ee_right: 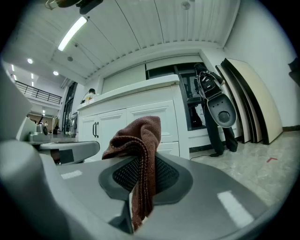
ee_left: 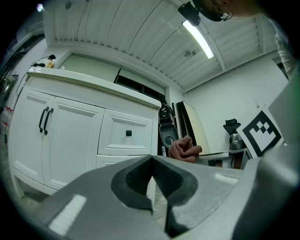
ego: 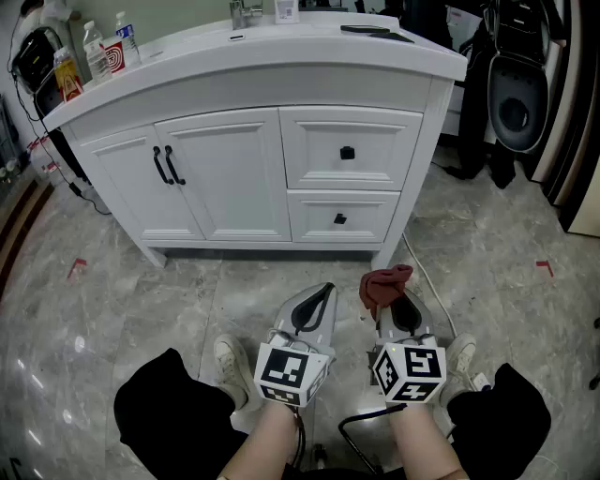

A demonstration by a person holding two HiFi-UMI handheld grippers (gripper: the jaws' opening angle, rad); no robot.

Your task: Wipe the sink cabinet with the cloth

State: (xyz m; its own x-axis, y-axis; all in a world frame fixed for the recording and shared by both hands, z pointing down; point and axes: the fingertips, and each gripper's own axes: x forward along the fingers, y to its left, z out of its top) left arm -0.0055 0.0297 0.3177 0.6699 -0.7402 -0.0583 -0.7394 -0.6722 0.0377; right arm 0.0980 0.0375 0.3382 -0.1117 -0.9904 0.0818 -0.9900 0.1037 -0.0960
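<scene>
The white sink cabinet [ego: 253, 169] stands ahead, with two doors on the left and two drawers on the right; it also shows as the cabinet [ee_left: 79, 136] and the cabinet [ee_right: 136, 122] in the gripper views. A reddish-brown cloth [ego: 384, 284] is pinched in my right gripper [ego: 397, 302], bunched above the jaws; the cloth [ee_right: 138, 150] hangs down between the pads. My left gripper [ego: 316, 300] is shut with nothing in it, held low beside the right one. Both hover over the floor, short of the cabinet.
Bottles and a red cup [ego: 112, 54] stand on the countertop's left end, a faucet [ego: 242, 13] at the back. A cord [ego: 424, 281] runs along the marble floor by the cabinet's right corner. Dark equipment [ego: 511, 94] stands at the right. My shoes [ego: 230, 361] are below.
</scene>
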